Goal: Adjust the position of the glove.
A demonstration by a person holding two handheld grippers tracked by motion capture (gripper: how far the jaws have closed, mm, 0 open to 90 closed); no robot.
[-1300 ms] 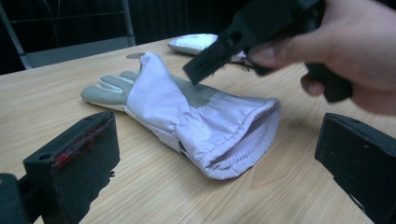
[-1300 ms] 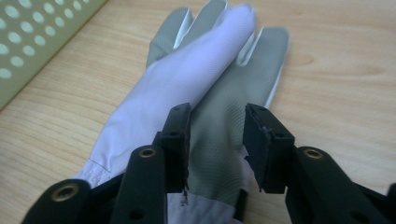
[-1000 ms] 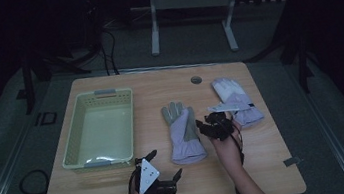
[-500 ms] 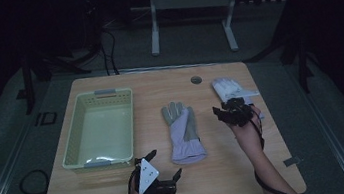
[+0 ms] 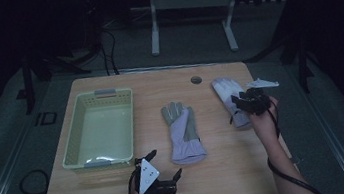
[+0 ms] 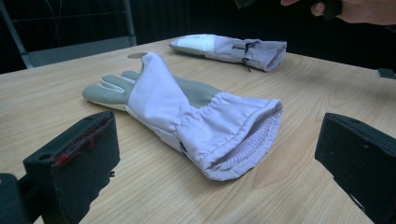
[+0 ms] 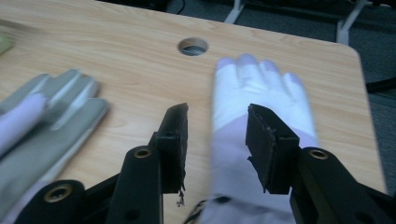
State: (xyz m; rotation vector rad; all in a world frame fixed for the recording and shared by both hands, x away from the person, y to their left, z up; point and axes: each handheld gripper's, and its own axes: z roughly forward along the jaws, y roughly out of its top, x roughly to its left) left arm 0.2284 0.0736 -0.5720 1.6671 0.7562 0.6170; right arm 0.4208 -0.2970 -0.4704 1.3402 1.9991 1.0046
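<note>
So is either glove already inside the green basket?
No, both the grey-palmed glove and the white glove lie on the table, right of the basket.

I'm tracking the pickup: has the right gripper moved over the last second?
Yes. In the high view the right gripper has gone from beside the middle glove toward the table's right edge, and is now over the white glove.

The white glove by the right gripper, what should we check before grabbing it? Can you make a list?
1. Right gripper jaws open: ok.
2. Right gripper above the white glove: ok.
3. Glove already pinched: not ok, jaws apart, nothing between them.
4. White glove lying flat on the table: ok.
5. Grey-palmed glove apart from it: ok.
6. Basket empty and ready: ok.
</note>
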